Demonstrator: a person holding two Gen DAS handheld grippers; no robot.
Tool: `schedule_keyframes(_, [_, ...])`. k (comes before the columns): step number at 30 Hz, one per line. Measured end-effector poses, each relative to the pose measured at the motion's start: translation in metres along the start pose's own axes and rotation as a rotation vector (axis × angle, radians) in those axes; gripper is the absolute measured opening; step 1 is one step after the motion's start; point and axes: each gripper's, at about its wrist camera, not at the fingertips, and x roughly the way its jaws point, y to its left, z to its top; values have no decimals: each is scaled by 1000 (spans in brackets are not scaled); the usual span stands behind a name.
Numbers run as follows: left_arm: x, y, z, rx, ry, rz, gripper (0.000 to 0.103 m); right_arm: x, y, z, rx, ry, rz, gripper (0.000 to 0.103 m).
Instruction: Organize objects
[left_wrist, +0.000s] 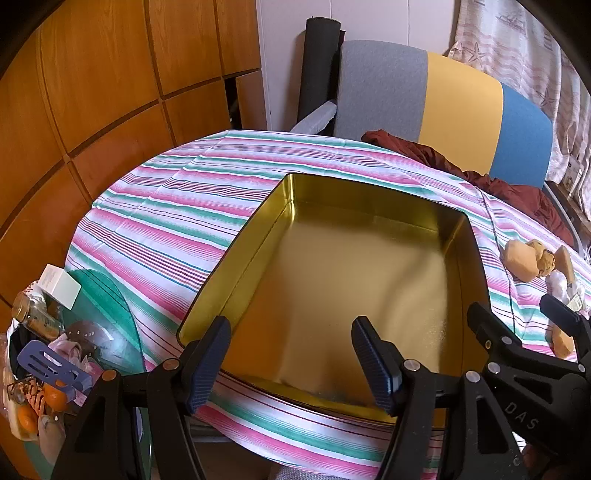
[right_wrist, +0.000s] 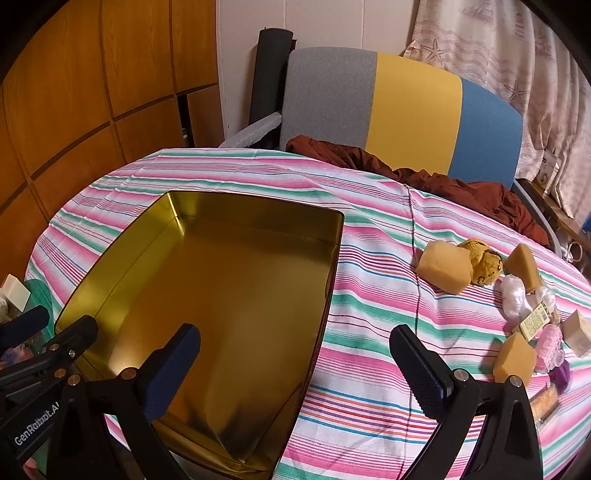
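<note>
An empty gold tin box (left_wrist: 469, 258) (right_wrist: 332, 266) lies open on the striped tablecloth. My left gripper (left_wrist: 291, 363) hovers over its near edge, open, nothing between its blue pads. My right gripper (right_wrist: 295, 373) is open too, its left finger over the tin's near right corner and its right finger over the cloth. To the right lies a loose pile: a tan sponge block (right_wrist: 445, 267) (left_wrist: 521, 260), a yellow round sponge (right_wrist: 482, 260), a tan wedge (right_wrist: 524, 266), a white wrapped piece (right_wrist: 511, 291), another tan block (right_wrist: 515, 358) and a pink item (right_wrist: 550, 345). The right gripper's fingers (left_wrist: 487, 325) show at the left view's right edge.
A dark red cloth (right_wrist: 461, 188) is bunched at the table's far edge before a grey, yellow and blue chair back (right_wrist: 406, 107). Left of the table sits a green glass surface (left_wrist: 99, 295) with a white box (left_wrist: 61, 286), a jar and a basket of clutter (left_wrist: 44, 373). Wooden panels stand behind.
</note>
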Motion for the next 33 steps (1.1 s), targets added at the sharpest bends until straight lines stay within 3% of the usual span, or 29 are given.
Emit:
schedule_keyframes(22, [4, 3, 0, -12, 18, -9, 69, -3, -2, 1, 2, -4, 0, 103])
schedule_keyframes(28, [0, -10, -7, -19, 26, -134, 69, -18, -21, -1, 16, -45, -9, 103])
schedule_keyframes(33, [-4, -42, -14, 68, 26, -173, 69, -34, -66, -12, 35, -66, -42, 103])
